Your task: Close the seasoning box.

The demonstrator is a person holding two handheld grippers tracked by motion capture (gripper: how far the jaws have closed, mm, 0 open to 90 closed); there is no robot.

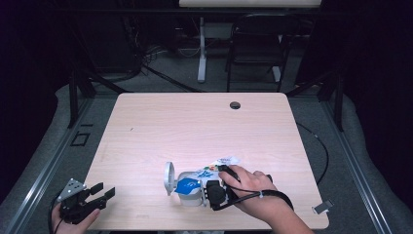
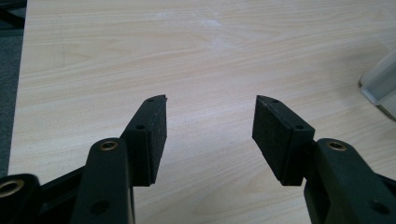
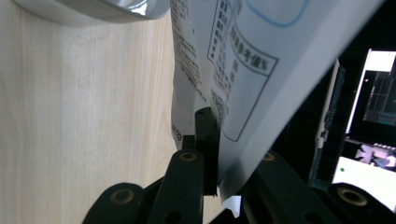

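White printed plastic pouch [image 3: 243,70] pinched in right claw [image 1: 220,171], jaws clamped on its thin edge above pale wooden surface [image 1: 195,126]. Light, floppy, slippery; better gripped near the seam. Left claw [image 1: 103,191] wide open, empty, well off left.

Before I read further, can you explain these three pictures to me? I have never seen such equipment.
No robot here: a person holds hand-held tongs in each hand. One camera looks down from above at a wooden table. The other two cameras ride on the tongs themselves.

The left tongs hang open near the table's corner, holding nothing; their own camera sees bare wood between the black fingers.

The right tongs are shut on a white printed pouch. Their own camera shows the pouch's printed label pinched close up. A clear plastic container lies beside them.
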